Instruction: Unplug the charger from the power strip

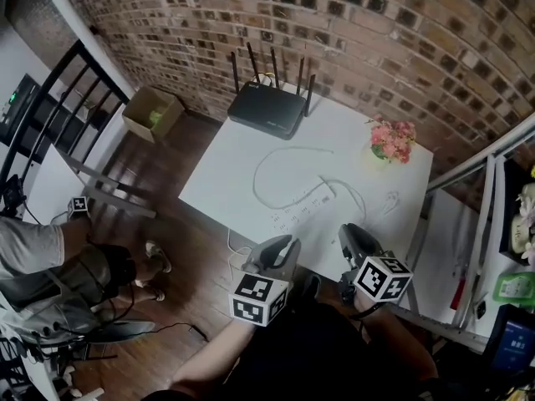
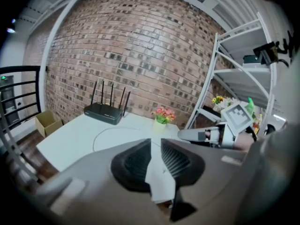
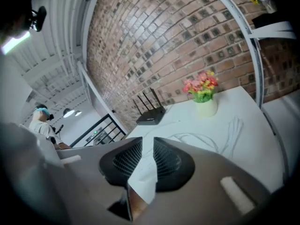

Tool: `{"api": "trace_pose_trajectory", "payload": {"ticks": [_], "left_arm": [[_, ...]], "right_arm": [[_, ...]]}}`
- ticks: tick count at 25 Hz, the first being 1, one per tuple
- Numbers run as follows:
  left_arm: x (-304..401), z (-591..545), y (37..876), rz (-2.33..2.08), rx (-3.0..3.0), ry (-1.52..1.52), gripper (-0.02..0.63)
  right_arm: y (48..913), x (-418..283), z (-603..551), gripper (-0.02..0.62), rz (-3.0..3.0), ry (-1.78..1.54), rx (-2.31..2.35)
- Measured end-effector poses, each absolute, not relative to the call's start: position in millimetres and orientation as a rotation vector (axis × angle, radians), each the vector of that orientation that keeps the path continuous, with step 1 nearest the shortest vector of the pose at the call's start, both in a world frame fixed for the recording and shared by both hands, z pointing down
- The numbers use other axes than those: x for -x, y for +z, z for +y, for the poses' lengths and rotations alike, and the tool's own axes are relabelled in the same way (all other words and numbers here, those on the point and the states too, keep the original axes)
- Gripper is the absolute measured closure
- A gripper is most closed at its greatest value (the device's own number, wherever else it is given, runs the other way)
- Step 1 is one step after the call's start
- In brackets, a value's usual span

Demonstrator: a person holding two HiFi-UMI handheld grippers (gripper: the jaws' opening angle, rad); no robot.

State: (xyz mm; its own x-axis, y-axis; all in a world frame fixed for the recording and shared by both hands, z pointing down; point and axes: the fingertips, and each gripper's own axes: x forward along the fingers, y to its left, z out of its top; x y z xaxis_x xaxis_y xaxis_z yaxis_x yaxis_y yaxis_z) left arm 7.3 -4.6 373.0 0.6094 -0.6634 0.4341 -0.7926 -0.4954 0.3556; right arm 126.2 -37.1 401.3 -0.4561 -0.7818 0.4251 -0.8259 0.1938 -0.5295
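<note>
A white power strip [image 1: 303, 206] lies slantwise in the middle of the white table [image 1: 226, 170], with a white cord [image 1: 280, 159] looping off behind it. At the strip's right end is a small white lump [image 1: 325, 191], too small to name. A thin white cable [image 1: 389, 200] is coiled to the right. Both grippers hover above the table's near edge, short of the strip. The left gripper [image 1: 282, 251] [image 2: 156, 146] and the right gripper [image 1: 354, 239] [image 3: 148, 146] each show a narrow gap between the pads, with nothing in it.
A black router [image 1: 267, 112] with antennas stands at the table's far edge, and a pot of pink flowers [image 1: 391, 141] at the far right corner. A metal shelf [image 1: 481, 224] flanks the right side. On the left are a cardboard box [image 1: 153, 112], a black railing [image 1: 63, 115] and a person [image 1: 50, 266].
</note>
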Motion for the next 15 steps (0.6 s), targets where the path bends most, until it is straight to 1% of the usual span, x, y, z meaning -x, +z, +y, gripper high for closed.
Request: {"api": "trace_pose_trajectory", "payload": {"ticks": [3,6,9,15], "left_arm": [[-6.1,-3.6,345.0,-1.187,-2.367,0.259,0.553],[-1.0,-2.2,323.2,-1.259,-2.458,0.212,0.6],[-0.8,3.5,307.0,-1.283,-2.536,0.146,0.6],[-0.9,13.8,285.2,-1.299,-2.596,0.05,0.6]], "right_arm": [[363.7,-104.5,-35.3,0.546,-2.534,0.993,-1.514],[334.0,-84.0,-28.6,0.554,-2.662,0.868,-1.393],[310.3,-74.2,-20.3,0.572,-2.741,0.724,-1.335],[284.7,-73.1,-5.8,0.574,-2.793,0.468,-1.35]]}}
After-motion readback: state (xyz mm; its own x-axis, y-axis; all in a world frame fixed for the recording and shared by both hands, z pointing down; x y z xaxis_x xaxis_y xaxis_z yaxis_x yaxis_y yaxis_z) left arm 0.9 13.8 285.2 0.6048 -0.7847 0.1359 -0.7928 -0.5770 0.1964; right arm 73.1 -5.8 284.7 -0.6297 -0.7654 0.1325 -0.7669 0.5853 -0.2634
